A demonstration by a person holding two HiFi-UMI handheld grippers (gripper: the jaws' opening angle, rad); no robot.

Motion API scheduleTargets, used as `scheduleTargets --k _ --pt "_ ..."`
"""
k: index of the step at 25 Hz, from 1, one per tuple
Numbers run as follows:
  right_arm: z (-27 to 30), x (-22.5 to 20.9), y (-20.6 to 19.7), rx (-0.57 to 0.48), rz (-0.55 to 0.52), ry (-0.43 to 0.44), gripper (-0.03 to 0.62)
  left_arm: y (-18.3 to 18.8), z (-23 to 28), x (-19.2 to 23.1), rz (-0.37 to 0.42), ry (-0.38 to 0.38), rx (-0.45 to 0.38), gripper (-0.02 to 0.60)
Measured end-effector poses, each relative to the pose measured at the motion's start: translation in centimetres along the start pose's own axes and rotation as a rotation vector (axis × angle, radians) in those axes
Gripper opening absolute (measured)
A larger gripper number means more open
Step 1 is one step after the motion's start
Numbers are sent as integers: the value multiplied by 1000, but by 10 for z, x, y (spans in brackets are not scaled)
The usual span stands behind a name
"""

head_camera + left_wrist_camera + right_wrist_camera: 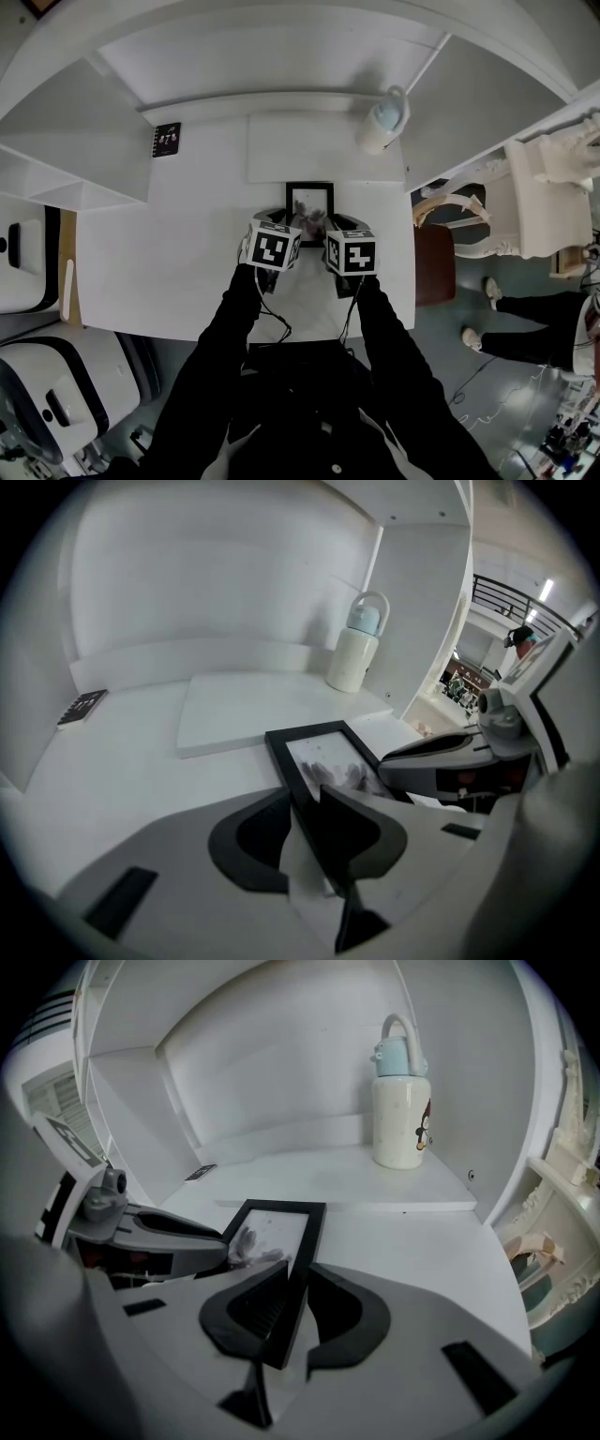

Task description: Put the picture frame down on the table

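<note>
Gripping both side rails, the two tools carry the picture frame (309, 201) between them, low over the white worktop (169, 262), just in front of a raised white board (300, 150). Left hand-held gripper (305, 794) is clenched on the frame's left rail. Right hand-held gripper (295, 1274) is clenched on the right rail. Both bite near the end closest to the person. The frame slopes down and away, far edge lowest; can't tell whether that edge touches the worktop.

Handling, judged: light and stiff, so two edge grips are plenty. The rails look smooth, likely slippery under the pads. The glazed front is the fragile part, so hold the rails only, keep the pads off the pane and set it down gently, not dropped.

Looks: small upright rectangle, thin black border, pale picture inside with a dark smudgy motif near the middle, too blurred to read.

Nearby: a white bottle (384, 120) with a pale blue cap stands well behind; a small black card (167, 139) lies far left.
</note>
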State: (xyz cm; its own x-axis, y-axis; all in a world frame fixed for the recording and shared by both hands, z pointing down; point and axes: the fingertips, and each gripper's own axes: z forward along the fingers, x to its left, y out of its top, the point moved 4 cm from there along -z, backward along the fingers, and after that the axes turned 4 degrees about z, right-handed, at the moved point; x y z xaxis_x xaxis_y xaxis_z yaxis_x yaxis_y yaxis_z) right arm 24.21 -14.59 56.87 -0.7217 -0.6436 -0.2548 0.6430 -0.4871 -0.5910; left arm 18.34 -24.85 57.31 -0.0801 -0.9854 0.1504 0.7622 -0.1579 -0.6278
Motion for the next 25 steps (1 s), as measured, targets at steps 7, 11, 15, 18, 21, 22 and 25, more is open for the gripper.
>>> scheduleTargets --k 7,11,15,18,21,22,25 --pt "5 -3 4 -5 -24 4 68 4 4 1 24 20 4 97" --pt "5 -1 5 -7 -111 -4 67 2 3 -3 51 26 -23 101" --pt "7 2 10 -43 -186 -29 68 5 2 -4 104 42 -51 101" --pt "1 6 17 -96 -184 -27 69 11 -4 -4 83 31 -114 137" --pt "-11 10 21 -148 -189 -7 69 12 -14 -2 74 35 -156 146" --pt "-15 10 22 -163 -189 -5 67 12 -18 -2 74 44 -164 146" --pt "-31 8 27 -214 -188 1 67 11 -32 2 89 79 -186 102"
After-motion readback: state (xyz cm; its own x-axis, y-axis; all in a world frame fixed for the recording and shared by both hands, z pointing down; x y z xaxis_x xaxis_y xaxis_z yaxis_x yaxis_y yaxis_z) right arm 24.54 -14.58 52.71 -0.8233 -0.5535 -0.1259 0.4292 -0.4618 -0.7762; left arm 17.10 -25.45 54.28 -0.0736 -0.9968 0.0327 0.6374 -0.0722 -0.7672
